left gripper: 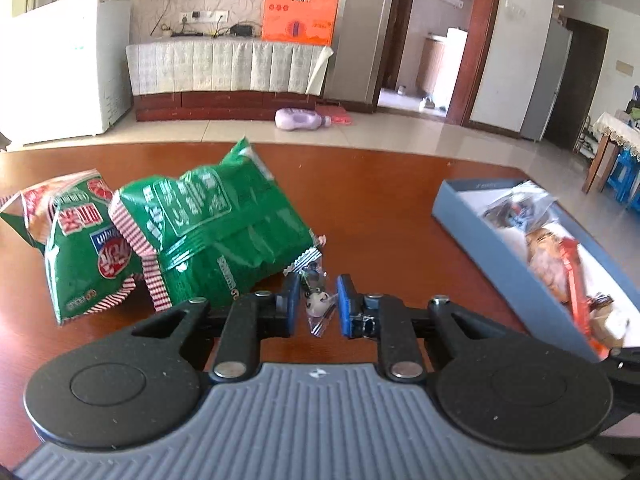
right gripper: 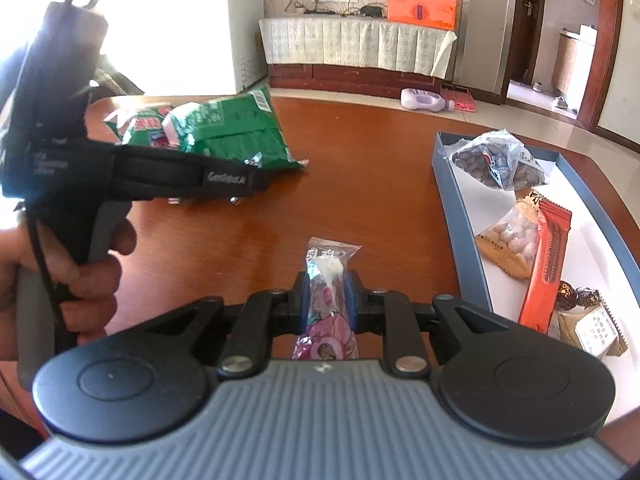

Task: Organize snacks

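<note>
Both grippers clamped on small snack packets above the wooden table (left gripper: 380,200).

Left gripper (left gripper: 318,300) pinches a small clear-wrapped candy (left gripper: 316,304); green snack bags (left gripper: 208,224) lie at its 10 o'clock. Right gripper (right gripper: 328,292) grips a pink-printed clear packet (right gripper: 326,280); blue tray (right gripper: 460,220) of snacks sits at its 2 o'clock. A hand (right gripper: 80,272) holds the left gripper's handle.
</note>
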`<act>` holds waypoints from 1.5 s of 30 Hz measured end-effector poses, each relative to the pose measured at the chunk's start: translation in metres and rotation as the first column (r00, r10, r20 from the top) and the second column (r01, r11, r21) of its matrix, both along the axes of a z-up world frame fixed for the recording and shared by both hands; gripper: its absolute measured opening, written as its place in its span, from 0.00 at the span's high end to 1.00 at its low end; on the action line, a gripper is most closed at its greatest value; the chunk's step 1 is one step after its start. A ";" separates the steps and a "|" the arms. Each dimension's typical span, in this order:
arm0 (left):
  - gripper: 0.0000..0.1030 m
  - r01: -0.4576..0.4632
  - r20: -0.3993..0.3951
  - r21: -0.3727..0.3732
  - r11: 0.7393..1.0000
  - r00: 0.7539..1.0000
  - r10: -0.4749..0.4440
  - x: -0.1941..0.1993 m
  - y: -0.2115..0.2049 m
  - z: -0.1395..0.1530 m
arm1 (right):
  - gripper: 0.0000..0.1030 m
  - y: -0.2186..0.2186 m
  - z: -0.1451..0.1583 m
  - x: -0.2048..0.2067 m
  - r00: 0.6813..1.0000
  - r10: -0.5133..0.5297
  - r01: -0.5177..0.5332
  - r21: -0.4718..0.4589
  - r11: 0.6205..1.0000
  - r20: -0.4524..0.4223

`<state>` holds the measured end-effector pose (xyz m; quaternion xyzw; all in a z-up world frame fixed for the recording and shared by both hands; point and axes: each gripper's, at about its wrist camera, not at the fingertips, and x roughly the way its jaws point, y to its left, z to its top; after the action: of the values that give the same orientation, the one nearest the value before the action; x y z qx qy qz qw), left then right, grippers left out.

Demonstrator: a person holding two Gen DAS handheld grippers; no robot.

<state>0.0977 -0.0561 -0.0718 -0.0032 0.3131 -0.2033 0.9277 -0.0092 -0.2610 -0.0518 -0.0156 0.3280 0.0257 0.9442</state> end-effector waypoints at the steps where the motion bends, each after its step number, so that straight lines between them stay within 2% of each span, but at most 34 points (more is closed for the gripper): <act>1: 0.77 -0.001 0.005 -0.002 1.000 1.000 0.001 -0.003 0.000 0.004 | 0.79 0.000 0.002 -0.003 1.000 0.001 -0.001 0.003 1.000 0.007; 7: 0.78 -0.002 0.043 -0.016 1.000 0.999 0.003 -0.028 -0.007 0.028 | 0.79 0.001 0.012 -0.022 0.999 0.005 -0.005 0.003 1.000 0.046; 12: 0.78 -0.016 0.055 0.023 1.000 0.998 0.015 -0.051 -0.018 0.033 | 0.79 -0.012 0.020 -0.036 0.997 -0.014 0.012 0.023 1.000 0.075; 17: 0.78 -0.014 0.065 0.025 1.000 0.998 0.013 -0.070 -0.028 0.037 | 0.79 -0.028 0.026 -0.046 0.994 -0.037 0.033 0.038 0.999 0.101; 45: 0.78 0.099 0.082 0.034 0.995 0.991 -0.101 -0.070 -0.107 0.043 | 0.79 -0.071 0.034 -0.062 0.986 -0.079 0.073 0.046 0.996 0.149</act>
<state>0.0273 -0.1629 -0.0284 0.0346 0.2767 -0.2448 0.9286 -0.0709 -0.3316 -0.0174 0.0141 0.2555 -0.0048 0.9667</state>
